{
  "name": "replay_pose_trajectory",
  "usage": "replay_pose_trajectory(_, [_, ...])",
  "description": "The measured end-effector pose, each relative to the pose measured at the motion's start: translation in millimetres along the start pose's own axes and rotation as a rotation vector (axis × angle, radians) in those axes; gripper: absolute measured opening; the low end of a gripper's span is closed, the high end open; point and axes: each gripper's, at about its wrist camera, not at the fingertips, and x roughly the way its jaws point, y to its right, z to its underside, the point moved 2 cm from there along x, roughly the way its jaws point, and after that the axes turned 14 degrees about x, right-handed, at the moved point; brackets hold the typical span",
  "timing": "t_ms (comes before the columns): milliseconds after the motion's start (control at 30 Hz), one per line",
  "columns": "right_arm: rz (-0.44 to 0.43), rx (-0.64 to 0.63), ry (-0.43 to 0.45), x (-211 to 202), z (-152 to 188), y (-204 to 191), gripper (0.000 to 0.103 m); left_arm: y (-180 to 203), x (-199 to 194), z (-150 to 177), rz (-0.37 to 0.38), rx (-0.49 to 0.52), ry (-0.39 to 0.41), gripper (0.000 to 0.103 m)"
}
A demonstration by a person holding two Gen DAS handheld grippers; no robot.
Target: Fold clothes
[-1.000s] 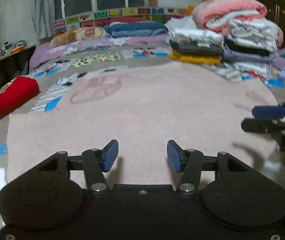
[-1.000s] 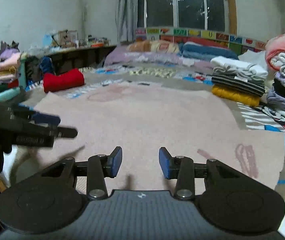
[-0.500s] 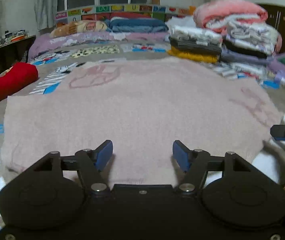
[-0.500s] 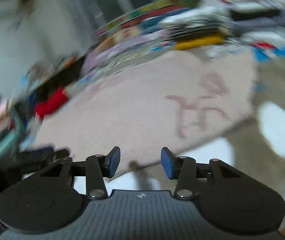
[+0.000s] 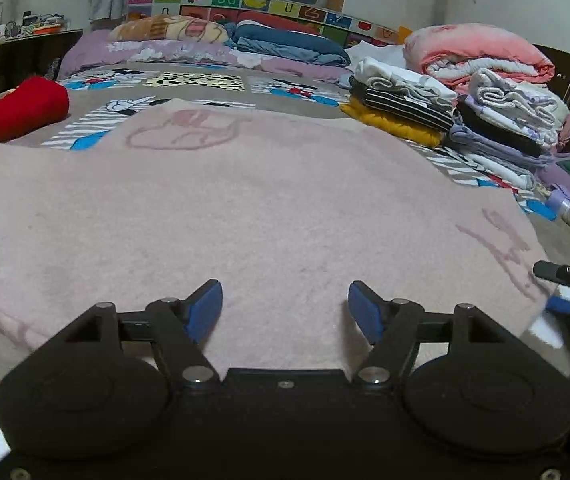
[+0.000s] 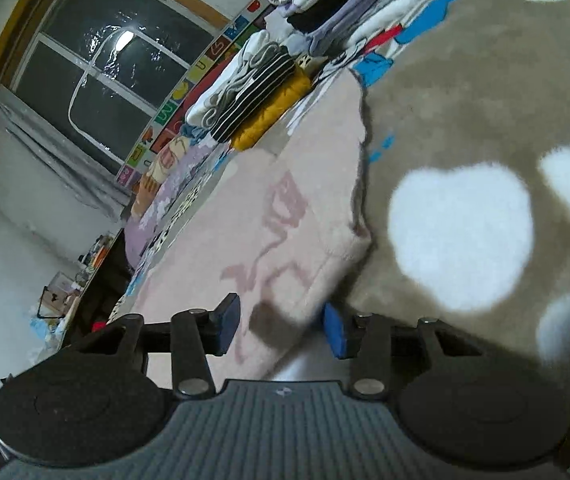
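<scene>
1. On the bed, a pink garment is lying spread flat.
2. The left claw is hovering wide open over its near edge.
3. The right claw, tilted, is straddling the garment's near right corner, jaws apart and gripping nothing.

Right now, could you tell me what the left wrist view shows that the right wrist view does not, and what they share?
Only the left wrist view shows the red garment, the pink quilt topping the far stacks, and the left gripper, jaws open over the pink towel. Only the right wrist view shows the towel's near corner lying between the right gripper's open jaws, and the white heart shapes on the bedspread. Both show the towel, the yellow and striped folded stack and the window.
</scene>
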Motion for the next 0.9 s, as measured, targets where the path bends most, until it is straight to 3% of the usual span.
replay_pose_trajectory(33, [0.008, 0.012, 0.011, 2.5, -5.3, 3.2, 0.024, 1.2, 0.4, 0.0, -0.001, 0.003, 0.0, 0.073])
replay_pose_trajectory(67, [0.014, 0.026, 0.021, 5.1, -10.7, 6.8, 0.008, 2.4, 0.9, -0.1, -0.002, 0.005, 0.0, 0.073])
replay_pose_trajectory(133, [0.001, 0.08, 0.023, 6.4, -18.0, 16.1, 0.008, 2.9, 1.3, 0.3, -0.004, 0.009, 0.001, 0.074])
replay_pose_trajectory(167, [-0.002, 0.081, 0.026, 3.2, -15.8, 15.3, 0.01, 2.4, 1.6, 0.5, -0.003, 0.007, 0.001, 0.074])
replay_pose_trajectory(300, [-0.052, 0.105, 0.041, -7.1, -6.0, 13.6, 0.04, 3.5, 3.4, 1.0, 0.001, 0.009, -0.002, 0.08])
replay_pose_trajectory(433, [-0.029, -0.023, 0.024, 1.0, 1.9, -3.0, 0.052, 7.7, 5.1, 0.5, 0.001, 0.023, -0.006, 0.088])
replay_pose_trajectory(467, [-0.011, -0.06, 0.025, 3.7, 3.8, -7.0, 0.048, 8.9, 5.4, 0.1, -0.001, 0.027, -0.007, 0.088])
replay_pose_trajectory(533, [0.049, -0.077, 0.041, 3.0, 2.2, -5.8, 0.018, 7.6, 4.0, -2.7, 0.006, 0.02, -0.012, 0.088])
replay_pose_trajectory(567, [0.073, -0.083, 0.048, 2.5, 1.5, -5.0, 0.013, 6.5, 2.3, -4.6, 0.017, 0.004, -0.01, 0.088])
replay_pose_trajectory(633, [0.058, -0.065, 0.04, -1.0, 1.0, -0.9, 0.013, 3.3, 0.1, -9.0, 0.039, -0.028, -0.001, 0.088])
replay_pose_trajectory(800, [0.005, -0.095, 0.041, -0.9, 7.8, -6.9, 0.049, 7.3, 4.6, -15.4, 0.072, -0.042, -0.008, 0.088])
replay_pose_trajectory(900, [0.002, -0.138, 0.039, 0.9, 10.9, -12.9, 0.057, 13.6, 7.2, -17.3, 0.08, -0.037, -0.013, 0.088])
